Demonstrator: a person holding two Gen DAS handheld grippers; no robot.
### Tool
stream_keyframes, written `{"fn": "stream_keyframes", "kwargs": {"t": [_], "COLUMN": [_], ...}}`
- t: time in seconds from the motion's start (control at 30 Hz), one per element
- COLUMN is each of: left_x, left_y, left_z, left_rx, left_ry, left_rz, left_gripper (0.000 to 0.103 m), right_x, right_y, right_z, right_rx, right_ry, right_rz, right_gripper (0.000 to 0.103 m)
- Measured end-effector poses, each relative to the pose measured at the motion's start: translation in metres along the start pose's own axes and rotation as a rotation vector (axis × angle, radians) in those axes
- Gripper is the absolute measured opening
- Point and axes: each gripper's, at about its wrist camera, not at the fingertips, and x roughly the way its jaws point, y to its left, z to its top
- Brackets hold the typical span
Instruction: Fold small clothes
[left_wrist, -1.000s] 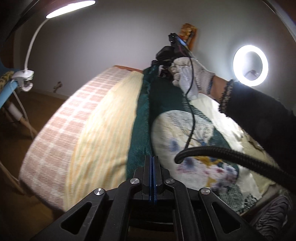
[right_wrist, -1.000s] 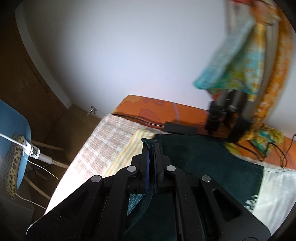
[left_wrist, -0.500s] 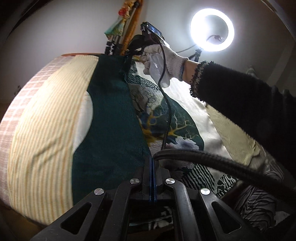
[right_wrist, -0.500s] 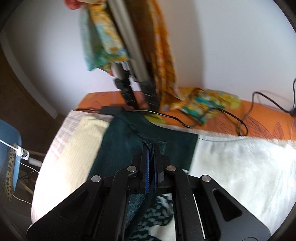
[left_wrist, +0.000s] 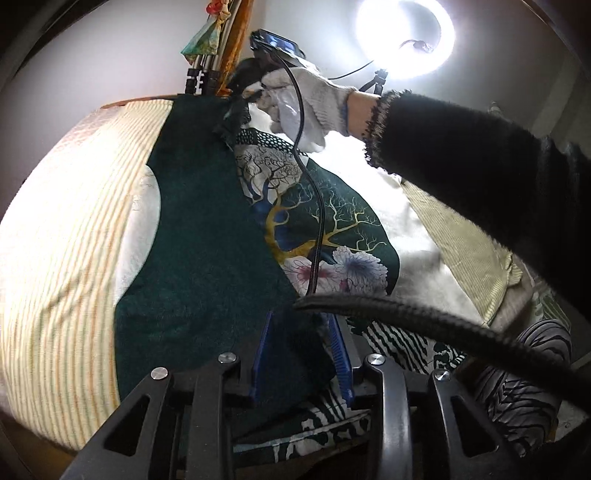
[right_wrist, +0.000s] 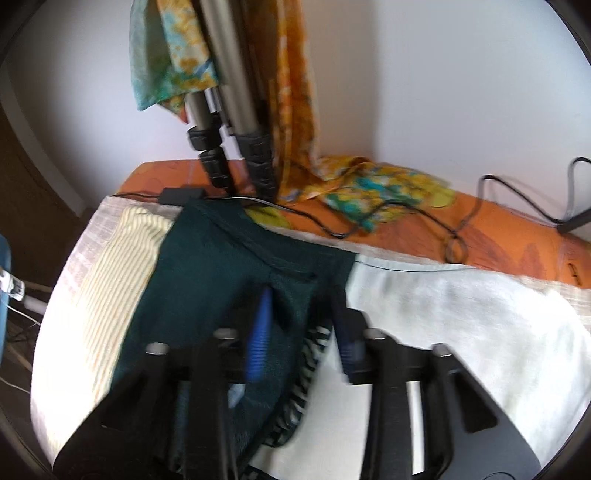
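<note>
Green cloth (left_wrist: 199, 236) with a tree and flower print lies folded over on the bed (left_wrist: 62, 240). Both grippers have let go: the left gripper (left_wrist: 301, 354) is spread wide over the near edge, and the right gripper (right_wrist: 301, 332) is spread wide over the far corner. To do this step well, lift both straight up so the fold stays flat, then press the crease smooth.

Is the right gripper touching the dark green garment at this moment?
Cannot tell. In the right wrist view the right gripper stands open over the dark green garment, but blur hides any contact or gap.
</note>
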Motion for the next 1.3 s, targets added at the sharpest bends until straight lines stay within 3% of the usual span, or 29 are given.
{"fn": "stream_keyframes", "kwargs": {"t": [0.3, 0.6, 0.77, 1.0, 1.3], "left_x": [-0.028, -0.055, -0.061, -0.049, -0.004], "left_y": [0.000, -0.020, -0.038, -0.084, -0.161], "left_z": [-0.012, -0.027, -0.038, -0.042, -0.044], "left_rx": [0.062, 0.129, 0.150, 0.203, 0.288], "left_ry": [-0.070, -0.148, -0.177, -0.171, -0.120], "left_rz": [0.082, 0.153, 0.190, 0.086, -0.049], "left_gripper": [0.032, 0.032, 0.033, 0.034, 0.038], "right_x": [-0.086, -0.201, -0.260, -0.307, -0.302], "right_y": [-0.041, -0.078, -0.121, -0.187, -0.248], "right_z": [-0.007, -0.044, -0.072, -0.113, -0.159], "right_rx": [0.086, 0.085, 0.149, 0.214, 0.305], "right_ry": [-0.099, -0.188, -0.238, -0.264, -0.225], "right_rz": [0.023, 0.060, 0.078, 0.074, 0.106], "right_gripper": [0.044, 0.045, 0.045, 0.054, 0.059]}}
